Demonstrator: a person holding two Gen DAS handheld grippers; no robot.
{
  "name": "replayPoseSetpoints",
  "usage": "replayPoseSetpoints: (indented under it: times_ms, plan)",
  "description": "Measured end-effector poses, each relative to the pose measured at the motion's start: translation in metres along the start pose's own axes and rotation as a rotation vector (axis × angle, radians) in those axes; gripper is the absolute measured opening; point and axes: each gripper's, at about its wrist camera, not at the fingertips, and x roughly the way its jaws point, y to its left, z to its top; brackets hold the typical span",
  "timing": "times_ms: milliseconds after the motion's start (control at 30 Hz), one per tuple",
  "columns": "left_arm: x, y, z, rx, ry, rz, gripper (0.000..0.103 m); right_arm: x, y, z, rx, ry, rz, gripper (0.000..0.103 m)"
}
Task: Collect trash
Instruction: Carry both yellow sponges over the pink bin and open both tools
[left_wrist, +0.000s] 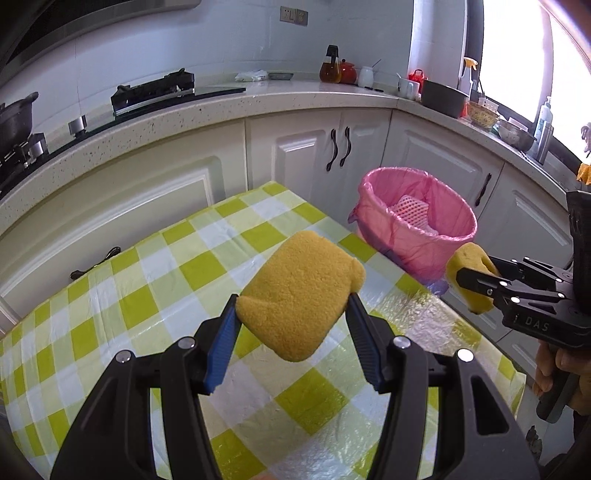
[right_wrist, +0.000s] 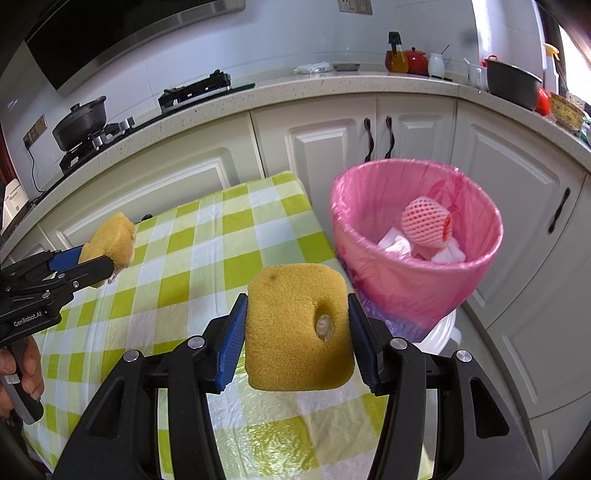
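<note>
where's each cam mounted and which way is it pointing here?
Left wrist: on the left gripper, facing along its fingers over the checked tablecloth toward the cabinets; its sponge, the right gripper and a hand show.
Right wrist: on the right gripper, facing the pink-lined trash bin; its holed sponge, left gripper show.
Shared: tablecloth, bin, both sponges, counter.

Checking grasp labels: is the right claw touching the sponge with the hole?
Touching. The right wrist view shows both blue pads pressed against the sides of the sponge, held in the right claw.
</note>
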Motion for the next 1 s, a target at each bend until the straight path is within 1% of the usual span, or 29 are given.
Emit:
replayPoseSetpoints:
  times_ms: [367, 633, 1000]
  plan:
    - [-0.008, -0.029, 0.026, 0.003, -0.042, -0.028, 0.055, -0.017, -0.034, 0.021, 0.017, -0.045, -0.015, 0.050]
    - [-0.005, -0.050, 0.050, 0.009, -0.068, -0.054, 0.056, -0.022, -0.064, 0.043, 0.030, -0.073, -0.033, 0.050]
    - [0.007, -0.083, 0.097, 0.016, -0.108, -0.080, 0.056, -0.023, -0.110, 0.090, 0.042, -0.121, -0.066, 0.050]
